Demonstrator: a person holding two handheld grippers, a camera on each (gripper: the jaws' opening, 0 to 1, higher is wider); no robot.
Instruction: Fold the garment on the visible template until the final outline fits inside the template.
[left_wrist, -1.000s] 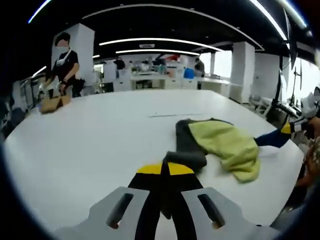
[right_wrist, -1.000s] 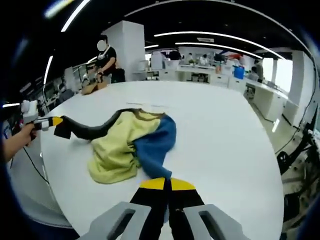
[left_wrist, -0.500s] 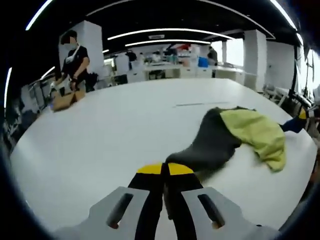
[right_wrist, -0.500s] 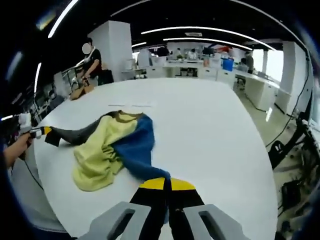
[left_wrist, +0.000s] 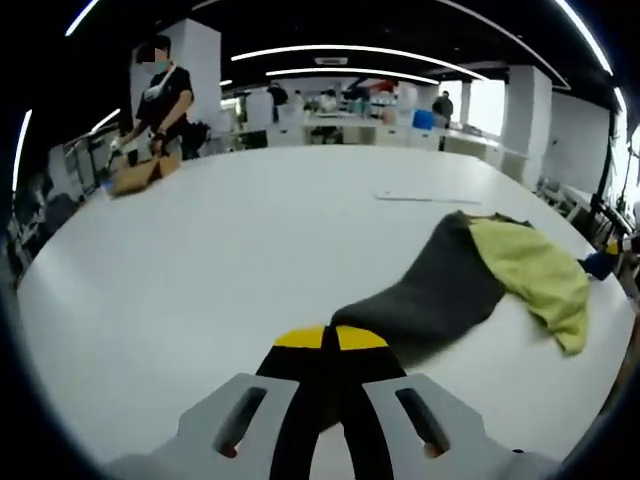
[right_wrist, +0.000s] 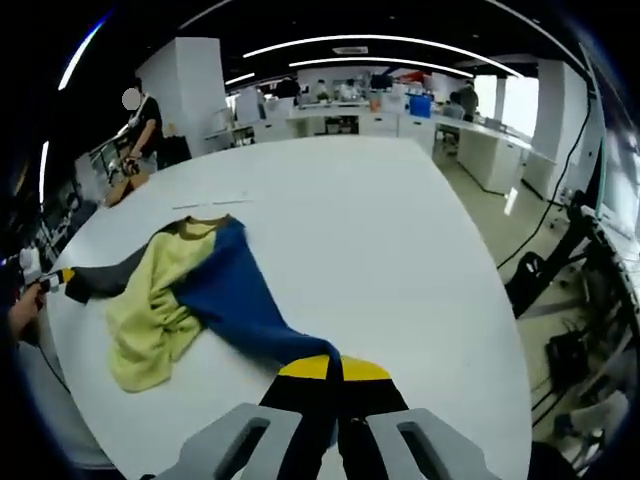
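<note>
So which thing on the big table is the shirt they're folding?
Find the wide white table. The garment lies near its edge, stretched out between the left gripper and right gripper, each pinching one end. Nothing else on the table has its three colours: grey, yellow-green and blue.
</note>
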